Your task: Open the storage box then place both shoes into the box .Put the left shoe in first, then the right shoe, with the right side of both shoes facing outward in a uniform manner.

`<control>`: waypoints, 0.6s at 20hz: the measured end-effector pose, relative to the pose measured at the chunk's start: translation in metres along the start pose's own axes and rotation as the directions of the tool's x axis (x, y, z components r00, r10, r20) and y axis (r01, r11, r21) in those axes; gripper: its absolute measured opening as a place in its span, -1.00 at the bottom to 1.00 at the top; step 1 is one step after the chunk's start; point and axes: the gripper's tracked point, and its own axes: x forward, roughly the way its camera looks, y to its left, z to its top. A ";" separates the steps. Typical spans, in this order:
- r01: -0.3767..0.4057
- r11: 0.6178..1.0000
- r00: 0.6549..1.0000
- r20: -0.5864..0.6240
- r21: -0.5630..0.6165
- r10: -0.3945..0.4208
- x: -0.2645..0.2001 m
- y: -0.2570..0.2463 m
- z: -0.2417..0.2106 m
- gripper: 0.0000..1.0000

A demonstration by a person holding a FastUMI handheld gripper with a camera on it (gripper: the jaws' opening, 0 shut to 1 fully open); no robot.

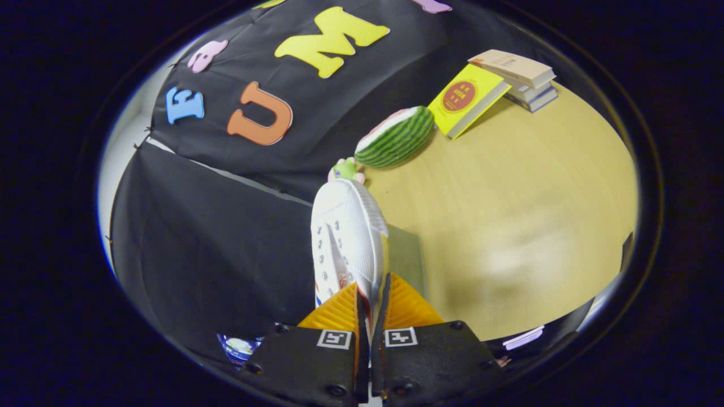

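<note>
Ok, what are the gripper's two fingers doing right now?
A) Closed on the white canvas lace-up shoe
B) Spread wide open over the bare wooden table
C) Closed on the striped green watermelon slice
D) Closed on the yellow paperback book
A: the gripper has both fingers pressed on the heel end of the white canvas lace-up shoe, which stretches ahead of them, while the striped green watermelon slice and yellow paperback book lie far beyond on the wooden table.

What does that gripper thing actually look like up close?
The gripper has two wedge-shaped fingers with ribbed, grooved outer faces, each narrowing towards its tip. Each sits on a blocky black mount fixed with dark screws. On top of each mount is a small square black-and-white marker, like a coded tag. No cables are visible.
</note>
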 end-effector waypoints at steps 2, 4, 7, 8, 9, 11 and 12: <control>0.030 1.000 0.999 -0.017 -0.009 -0.030 0.024 0.022 -0.013 -0.84; 0.065 0.998 0.997 -0.029 -0.018 -0.065 0.047 0.035 -0.023 -0.84; 0.128 0.992 0.991 -0.030 -0.022 -0.129 0.074 0.038 -0.031 -0.84; 0.149 0.989 0.988 -0.023 -0.019 -0.150 0.081 0.036 -0.031 -0.84; 0.170 0.985 0.985 -0.022 -0.015 -0.171 0.088 0.032 -0.031 -0.84; 0.209 0.978 0.978 -0.025 0.004 -0.209 0.096 0.022 -0.035 -0.84; 0.225 0.974 0.974 -0.022 0.003 -0.225 0.099 0.018 -0.034 -0.84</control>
